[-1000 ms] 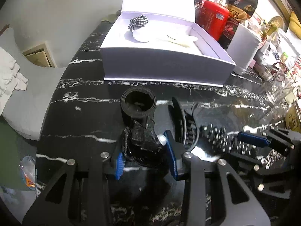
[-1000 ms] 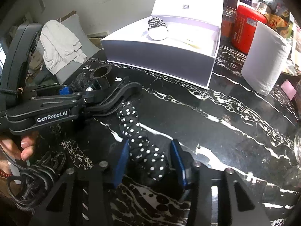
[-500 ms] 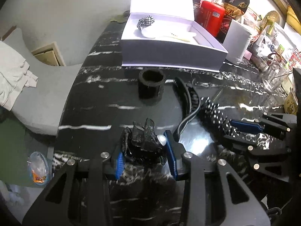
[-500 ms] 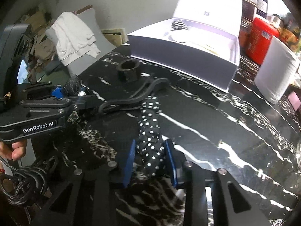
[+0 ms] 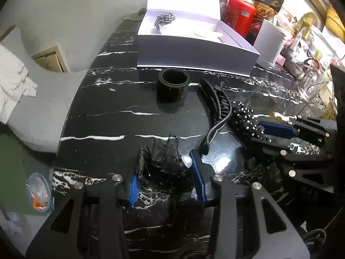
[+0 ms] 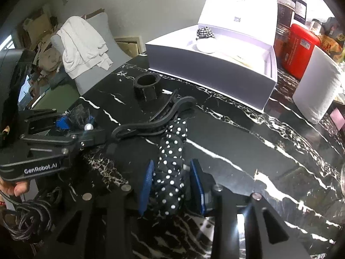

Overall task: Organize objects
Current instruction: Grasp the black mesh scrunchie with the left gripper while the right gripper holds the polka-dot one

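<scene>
Left gripper (image 5: 165, 178): its blue pads sit either side of a black lace hair tie with a pearl bead (image 5: 166, 161); the jaws are opening a little, yet the lace bundle still fills the gap and touches both pads.
Change on the left: a second ago this gripper held the lace piece right against the black ring; now it sits nearer the table's near edge, well apart from the ring.
Black ring (image 5: 173, 85): stands upright and alone on the black marble table (image 5: 103, 112), just in front of the box.
Black hair clip (image 5: 217, 105): lies right of the ring, its thin tail curving down towards the left gripper's right pad.
Right gripper (image 6: 172, 186): narrow gap, jaws opening slightly, the black polka-dot scrunchie (image 6: 172, 159) between the pads and touching them.
Change on the right: the dotted fabric is now drawn out long towards the clip instead of lying bunched, and the pads stand closer than a second ago.
White box (image 5: 194, 54): open at the far side, already holding a checked scrunchie (image 5: 165, 19) and pale items.
Meaning for the task: both soft pieces appear to be picked clear of the cluster; carrying them far to the box looks like the next step, with ring and clip left to sort.
</scene>
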The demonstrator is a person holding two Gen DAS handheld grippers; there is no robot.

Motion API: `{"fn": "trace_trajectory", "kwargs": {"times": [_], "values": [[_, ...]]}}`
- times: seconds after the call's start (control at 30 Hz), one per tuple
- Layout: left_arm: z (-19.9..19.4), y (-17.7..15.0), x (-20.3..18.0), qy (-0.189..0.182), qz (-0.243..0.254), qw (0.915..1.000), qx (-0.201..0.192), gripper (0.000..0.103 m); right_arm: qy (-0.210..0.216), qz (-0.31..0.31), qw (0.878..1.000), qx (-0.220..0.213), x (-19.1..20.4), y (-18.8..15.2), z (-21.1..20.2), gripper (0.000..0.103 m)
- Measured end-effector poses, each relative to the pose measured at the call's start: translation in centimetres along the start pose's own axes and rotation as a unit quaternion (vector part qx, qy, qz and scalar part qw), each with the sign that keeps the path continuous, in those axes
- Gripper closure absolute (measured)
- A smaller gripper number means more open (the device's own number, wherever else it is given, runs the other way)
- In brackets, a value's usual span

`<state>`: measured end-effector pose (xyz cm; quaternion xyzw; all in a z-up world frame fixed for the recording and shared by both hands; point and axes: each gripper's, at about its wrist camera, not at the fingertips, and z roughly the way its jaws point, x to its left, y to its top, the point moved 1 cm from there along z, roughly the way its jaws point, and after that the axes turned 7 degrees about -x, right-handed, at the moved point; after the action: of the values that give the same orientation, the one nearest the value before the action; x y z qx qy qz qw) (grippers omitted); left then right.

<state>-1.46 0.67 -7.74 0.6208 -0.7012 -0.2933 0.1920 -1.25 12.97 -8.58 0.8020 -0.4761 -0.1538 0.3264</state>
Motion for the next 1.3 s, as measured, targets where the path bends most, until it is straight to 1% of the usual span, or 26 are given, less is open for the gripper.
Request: {"fn": "trace_trajectory", "kwargs": {"times": [0.17,0.2,0.23,0.27,0.3,0.37,0.43,0.53,0.7,0.87,0.93,1.07,1.3], "values": [[0.2,0.0,-0.2,-0.001,0.003,0.9998,-0.017,0.064,0.002,-0.006,1.000,0.002,-0.2,0.1,0.5,0.068],[0.3,0.1,-0.2,-0.001,0.005,0.9998,-0.017,0.064,0.002,-0.007,1.000,0.000,-0.3,0.1,0.6,0.070],[0.3,0.2,-0.3,0.001,0.007,0.9999,-0.015,0.064,0.004,-0.008,1.000,-0.003,-0.3,0.1,0.6,0.080],[0.4,0.3,-0.3,0.003,0.008,0.9999,-0.014,0.065,0.005,-0.009,1.000,-0.005,-0.3,0.2,0.6,0.084],[0.4,0.3,-0.3,0.003,0.007,0.9999,-0.014,0.069,0.001,-0.010,1.000,-0.007,-0.4,0.2,0.6,0.084],[0.4,0.4,-0.3,0.004,0.007,0.9999,-0.011,0.069,0.001,-0.009,1.000,-0.008,-0.5,0.3,0.5,0.086],[0.5,0.4,-0.5,0.012,0.015,0.9998,-0.007,0.069,-0.003,-0.008,1.000,-0.010,-0.6,0.3,0.5,0.087],[0.4,0.5,-0.6,0.011,0.014,0.9998,-0.004,0.069,-0.011,-0.006,1.000,-0.014,-0.8,0.4,0.3,0.088],[-0.2,0.8,-0.8,0.012,0.017,0.9998,-0.008,0.069,-0.005,-0.010,1.000,-0.017,-0.9,0.7,-0.4,0.088],[-0.9,1.1,-1.4,0.021,0.033,0.9991,-0.017,0.069,-0.005,-0.015,1.000,-0.021,-0.6,0.8,-1.2,0.088],[-1.4,1.1,-1.6,0.019,0.031,0.9991,-0.019,0.069,-0.008,-0.020,1.000,-0.020,-0.4,0.8,-1.5,0.088],[-2.2,1.2,-1.9,0.023,0.030,0.9989,-0.027,0.069,-0.001,-0.024,0.999,-0.026,0.0,0.8,-2.5,0.088],[-3.9,1.1,-2.9,0.024,0.028,0.9985,-0.041,0.069,0.000,-0.039,0.998,-0.045,0.6,0.7,-4.8,0.088]]}}
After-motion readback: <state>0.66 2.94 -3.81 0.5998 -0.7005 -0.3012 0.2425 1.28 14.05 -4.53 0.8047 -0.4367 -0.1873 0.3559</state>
